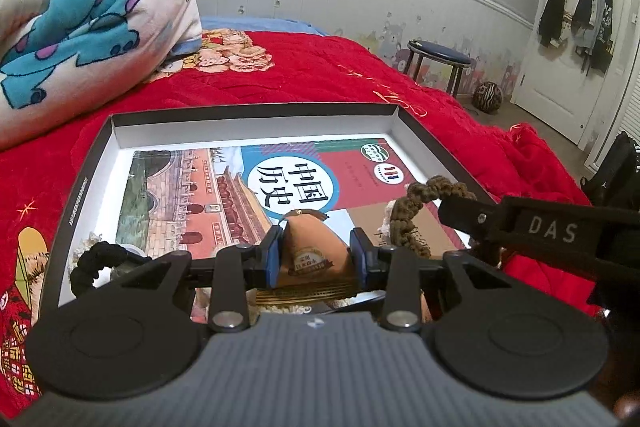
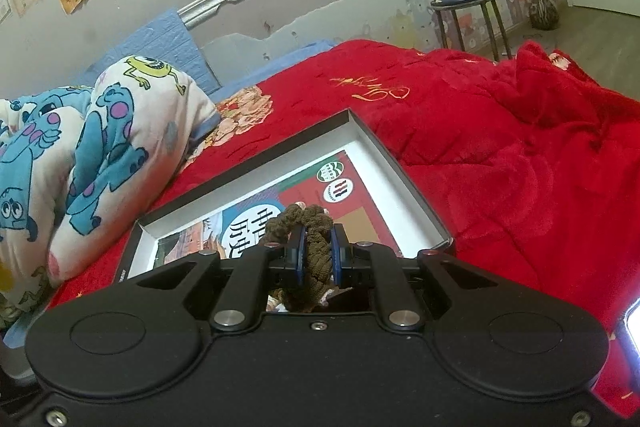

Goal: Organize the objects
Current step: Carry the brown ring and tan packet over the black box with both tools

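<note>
A shallow dark-rimmed box (image 1: 248, 113) with a white inside lies on the red bedspread and holds a history textbook (image 1: 224, 187); it also shows in the right wrist view (image 2: 404, 183). My left gripper (image 1: 316, 259) is shut on a tan pouch-like object with a round label (image 1: 316, 247), held over the book. My right gripper (image 2: 318, 251) is shut on a brown braided hair tie (image 2: 316, 239), also over the box; that hair tie shows in the left wrist view (image 1: 416, 203). A black hair tie (image 1: 96, 263) lies at the box's near left.
The red bedspread (image 1: 320, 75) covers the bed. A rolled cartoon-print quilt (image 1: 80, 23) lies left of the box. A blue-topped stool (image 1: 438, 53) and a ball (image 1: 487, 97) stand on the floor beyond the bed, near a white door.
</note>
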A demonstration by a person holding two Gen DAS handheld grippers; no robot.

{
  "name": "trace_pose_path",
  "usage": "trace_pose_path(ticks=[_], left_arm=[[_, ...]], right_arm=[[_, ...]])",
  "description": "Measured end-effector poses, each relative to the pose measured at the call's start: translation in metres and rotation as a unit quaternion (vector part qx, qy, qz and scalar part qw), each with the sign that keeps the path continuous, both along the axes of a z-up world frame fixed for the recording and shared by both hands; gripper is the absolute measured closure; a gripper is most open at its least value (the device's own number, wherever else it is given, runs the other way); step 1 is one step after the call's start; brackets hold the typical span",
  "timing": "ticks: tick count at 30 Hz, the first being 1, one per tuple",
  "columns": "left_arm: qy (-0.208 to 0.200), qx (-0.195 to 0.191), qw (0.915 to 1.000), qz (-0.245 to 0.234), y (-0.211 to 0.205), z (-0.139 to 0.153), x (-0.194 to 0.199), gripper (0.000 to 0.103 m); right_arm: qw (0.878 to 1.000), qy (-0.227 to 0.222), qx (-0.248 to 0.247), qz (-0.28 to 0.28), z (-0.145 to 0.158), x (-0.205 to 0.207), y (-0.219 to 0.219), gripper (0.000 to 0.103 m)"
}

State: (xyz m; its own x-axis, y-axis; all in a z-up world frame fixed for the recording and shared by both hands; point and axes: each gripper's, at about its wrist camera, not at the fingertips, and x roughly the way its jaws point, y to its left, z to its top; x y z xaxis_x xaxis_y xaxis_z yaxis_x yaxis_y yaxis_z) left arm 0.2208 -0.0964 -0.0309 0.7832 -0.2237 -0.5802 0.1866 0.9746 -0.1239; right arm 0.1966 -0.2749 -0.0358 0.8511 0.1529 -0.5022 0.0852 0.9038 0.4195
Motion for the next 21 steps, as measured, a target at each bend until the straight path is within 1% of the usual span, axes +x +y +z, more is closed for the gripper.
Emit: trace_pose_path(ticks=[21], left_arm=[[-0.001,0.003,1.0,0.006,0.0006,-0.0016,0.0011,0.06]], right_arm=[[1.0,0.017,-0.008,0.005,-0.0109,0.0069,0.0077,0.089]])
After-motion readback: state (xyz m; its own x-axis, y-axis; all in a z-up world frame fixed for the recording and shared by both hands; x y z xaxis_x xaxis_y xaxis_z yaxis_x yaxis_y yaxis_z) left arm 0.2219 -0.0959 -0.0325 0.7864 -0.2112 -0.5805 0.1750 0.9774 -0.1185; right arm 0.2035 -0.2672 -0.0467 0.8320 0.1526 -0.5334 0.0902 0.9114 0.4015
